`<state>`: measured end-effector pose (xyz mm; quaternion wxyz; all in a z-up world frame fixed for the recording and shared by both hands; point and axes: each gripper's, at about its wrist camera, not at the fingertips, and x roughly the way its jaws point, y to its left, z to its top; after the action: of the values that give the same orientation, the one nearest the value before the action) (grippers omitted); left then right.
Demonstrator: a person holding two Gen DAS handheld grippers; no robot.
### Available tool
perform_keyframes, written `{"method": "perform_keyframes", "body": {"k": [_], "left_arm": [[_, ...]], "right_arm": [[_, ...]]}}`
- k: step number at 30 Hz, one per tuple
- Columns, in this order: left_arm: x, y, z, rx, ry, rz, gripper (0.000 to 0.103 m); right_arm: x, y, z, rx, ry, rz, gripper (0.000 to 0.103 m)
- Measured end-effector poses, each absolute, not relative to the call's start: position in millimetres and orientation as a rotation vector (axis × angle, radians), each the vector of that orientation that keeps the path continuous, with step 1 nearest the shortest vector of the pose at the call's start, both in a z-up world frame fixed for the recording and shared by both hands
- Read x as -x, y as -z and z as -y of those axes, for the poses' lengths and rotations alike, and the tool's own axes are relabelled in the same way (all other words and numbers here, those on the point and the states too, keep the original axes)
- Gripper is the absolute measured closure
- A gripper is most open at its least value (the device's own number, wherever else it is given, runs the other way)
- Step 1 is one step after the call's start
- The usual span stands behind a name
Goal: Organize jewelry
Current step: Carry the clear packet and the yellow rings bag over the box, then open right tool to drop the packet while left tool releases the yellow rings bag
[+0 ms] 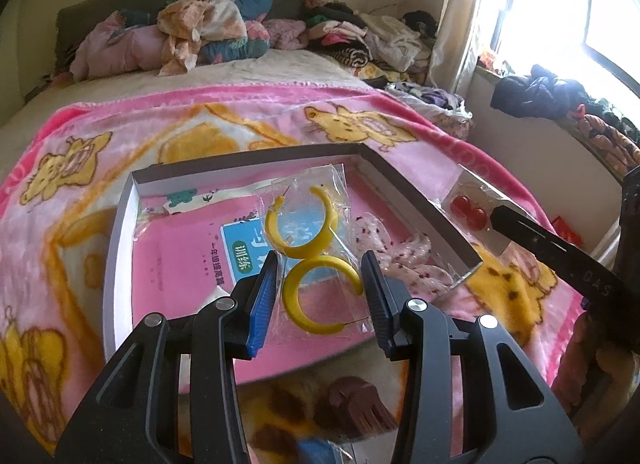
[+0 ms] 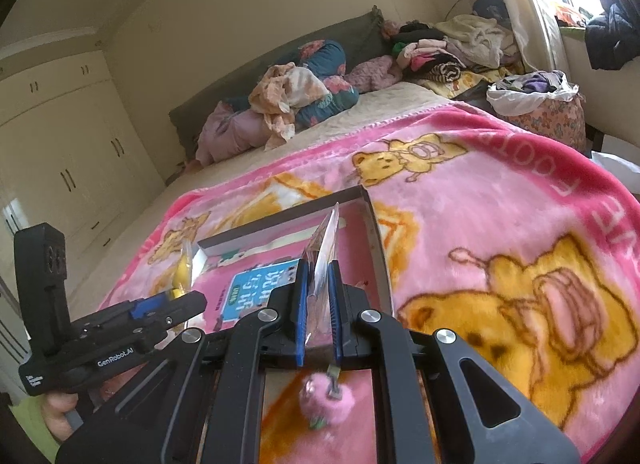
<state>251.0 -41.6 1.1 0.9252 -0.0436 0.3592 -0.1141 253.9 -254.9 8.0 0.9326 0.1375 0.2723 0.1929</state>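
Above the shallow box [image 1: 120,232] my left gripper [image 1: 320,284] pinches the bag of yellow hoop earrings [image 1: 308,240] — box directly below. My right gripper [image 2: 318,304], beyond its right wall, clamps the red-earring packet [image 1: 472,208].

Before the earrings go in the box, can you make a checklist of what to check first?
1. Left gripper shut on the yellow hoop earrings packet: ok.
2. Right gripper shut on the red earrings packet: ok.
3. Both packets sealed: cannot tell.
4. Box open, with bare floor showing: ok.
5. Speckled piece in the box clear of the drop spot: cannot tell.
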Motion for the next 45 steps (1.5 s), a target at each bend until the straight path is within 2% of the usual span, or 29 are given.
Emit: {"method": "perform_keyframes", "body": {"k": [22, 26, 29, 30, 31, 32, 34, 36, 41, 45], "left_arm": [[-289, 33, 56, 0.023, 0.211, -0.9, 0.07], [-288, 38, 54, 0.03, 0.198, -0.916, 0.07], [-288, 40, 52, 0.037, 0.195, -0.922, 0.069], [-287, 41, 53, 0.035, 0.192, -0.921, 0.069], [-287, 41, 53, 0.033, 0.191, -0.919, 0.069], [-286, 41, 53, 0.031, 0.19, -0.917, 0.069], [-285, 41, 54, 0.031, 0.19, -0.917, 0.069], [-284, 41, 54, 0.034, 0.189, -0.916, 0.069], [-278, 41, 54, 0.031, 0.181, -0.901, 0.063], [-271, 35, 53, 0.044, 0.177, -0.873, 0.05]], "right_arm": [[-306, 23, 229, -0.113, -0.403, -0.667, 0.093], [-305, 26, 228, -0.122, -0.4, -0.672, 0.09], [-305, 25, 233, -0.144, -0.39, -0.668, 0.083], [-304, 25, 234, -0.151, -0.386, -0.666, 0.071], [-303, 25, 235, -0.155, -0.386, -0.662, 0.065], [-300, 25, 236, -0.153, -0.384, -0.656, 0.06], [-298, 23, 235, -0.144, -0.38, -0.647, 0.06], [-292, 20, 237, -0.137, -0.373, -0.618, 0.044], [-282, 14, 244, -0.133, -0.36, -0.572, 0.042], [-274, 13, 249, -0.134, -0.357, -0.558, 0.042]]}}
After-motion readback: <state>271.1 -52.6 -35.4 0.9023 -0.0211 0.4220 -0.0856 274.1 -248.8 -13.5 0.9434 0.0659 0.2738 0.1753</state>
